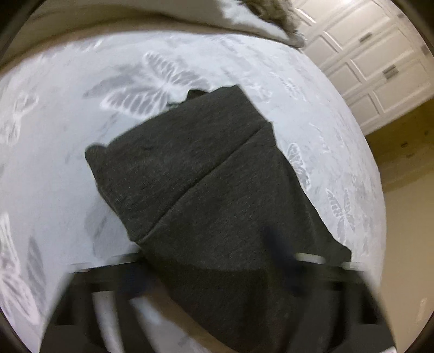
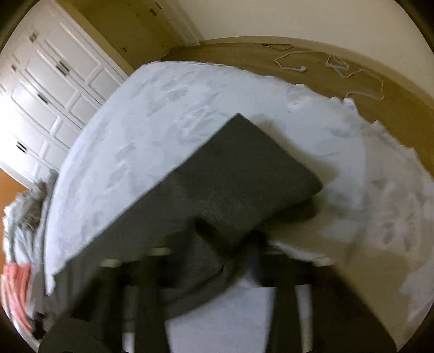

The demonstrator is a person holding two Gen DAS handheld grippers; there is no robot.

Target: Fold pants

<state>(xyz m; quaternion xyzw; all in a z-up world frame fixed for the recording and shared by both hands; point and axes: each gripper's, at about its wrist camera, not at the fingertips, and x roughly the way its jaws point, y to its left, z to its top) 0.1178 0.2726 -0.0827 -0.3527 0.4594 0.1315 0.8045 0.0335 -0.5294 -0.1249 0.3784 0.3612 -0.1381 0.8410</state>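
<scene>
Dark grey pants (image 1: pixel 195 173) lie folded on a white bedsheet (image 1: pixel 67 168) with a butterfly pattern. In the left wrist view their near end hangs over my left gripper (image 1: pixel 214 260) and passes between its blurred fingers (image 1: pixel 282 258), which hold the cloth. In the right wrist view the pants (image 2: pixel 244 168) show as a flat folded slab, its near edge raised off the sheet (image 2: pixel 162 116) with a shadow beneath. My right gripper (image 2: pixel 244 252) is shut on that near edge, and motion blur smears its fingers.
White panelled wardrobe doors (image 1: pixel 374 62) (image 2: pixel 51 89) stand beyond the bed. The brown floor (image 2: pixel 352 70) carries loose white cables (image 2: pixel 303 68). A heap of other clothes (image 2: pixel 21 274) lies at the bed's left side. A grey furry blanket (image 1: pixel 274 16) lies at the far end.
</scene>
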